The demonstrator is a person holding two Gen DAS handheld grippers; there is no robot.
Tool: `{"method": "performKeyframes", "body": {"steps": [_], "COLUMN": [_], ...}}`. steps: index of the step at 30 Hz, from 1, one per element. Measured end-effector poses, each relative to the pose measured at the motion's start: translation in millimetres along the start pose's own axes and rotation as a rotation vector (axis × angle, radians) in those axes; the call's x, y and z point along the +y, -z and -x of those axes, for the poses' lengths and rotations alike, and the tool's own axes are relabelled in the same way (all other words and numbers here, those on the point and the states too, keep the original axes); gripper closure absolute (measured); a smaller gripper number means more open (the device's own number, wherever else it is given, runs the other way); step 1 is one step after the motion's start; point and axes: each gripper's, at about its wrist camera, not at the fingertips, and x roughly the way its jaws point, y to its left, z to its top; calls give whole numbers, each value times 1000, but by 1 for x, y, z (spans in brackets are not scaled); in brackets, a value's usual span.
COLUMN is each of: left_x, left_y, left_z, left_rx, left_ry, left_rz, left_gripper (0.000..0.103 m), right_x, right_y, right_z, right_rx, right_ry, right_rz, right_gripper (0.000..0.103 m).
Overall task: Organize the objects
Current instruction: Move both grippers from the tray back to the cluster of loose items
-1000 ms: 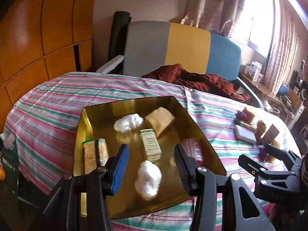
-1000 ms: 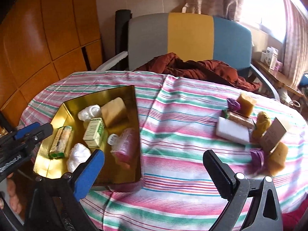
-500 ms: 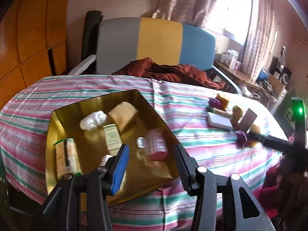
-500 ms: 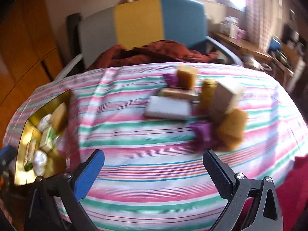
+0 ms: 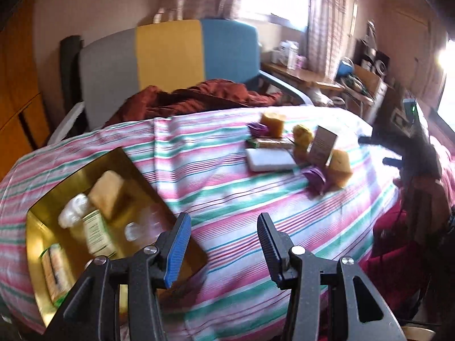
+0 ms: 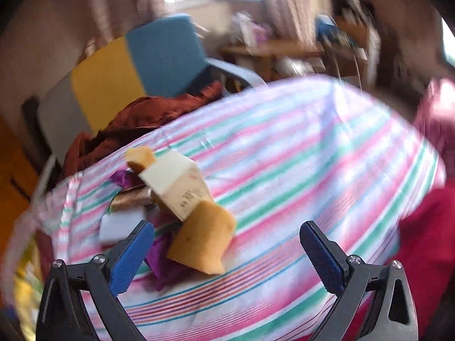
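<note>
Where the pink, green and white striped cloth covers the rounded tabletop (image 5: 227, 199), a shiny gold rectangular tray (image 5: 39, 258) sits at its left end, holding a tan sponge block (image 5: 108, 196), a small green-printed carton (image 5: 95, 234), a crumpled white wad (image 5: 74, 209) and a wrapped bar (image 5: 55, 270), all blurred. Well to the right of the tray lies a loose cluster: a flat white rectangular pad (image 5: 270, 159), a beige cardboard box (image 6: 182, 187) standing tilted, an orange-yellow sponge wedge (image 6: 203, 240) leaning against the box, and crinkled purple wrappers (image 6: 163, 258). The left gripper (image 5: 224, 244) hangs over the cloth just right of the tray, jaws apart and empty. The right gripper (image 6: 227, 253) hovers near the cluster, jaws spread wide, the sponge wedge between them but untouched. Behind the tray stands a grey, yellow and blue padded chair (image 5: 170, 54) with rumpled rust-red fabric (image 5: 193, 99).
</note>
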Motion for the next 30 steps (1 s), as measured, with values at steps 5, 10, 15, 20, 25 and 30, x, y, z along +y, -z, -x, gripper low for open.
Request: {"method": "performKeyframes", "body": {"steps": [5,10,15,20,25,30], "left_x": [-28,-55,-84,-111,-126,-132], "left_y": [-13,-28,-41,-54,-65,-72], "left_z": [-36,-78,-118,-149,-181,-206], "left_rx": [43,119,175,225,264,291], "left_ry": [62,177,241,277,284,263], "left_rz": [-64,-67,-45,19,107,181], "left_gripper": [54,54,54,54,54,55], "right_x": [-8,-5,-10,-10,-19,-20], "right_y": [-3,-2,-2,0,-2,-3], "right_z": [-1,-3,-6,-8,-7,-11], "right_rx": [10,27,37,51,43,57], "right_ry": [-34,-51,-68,-88,-90,-105], "right_rz": [-55,-49,-64,-64,-108,-126], "right_gripper": [0,0,0,0,0,0]}}
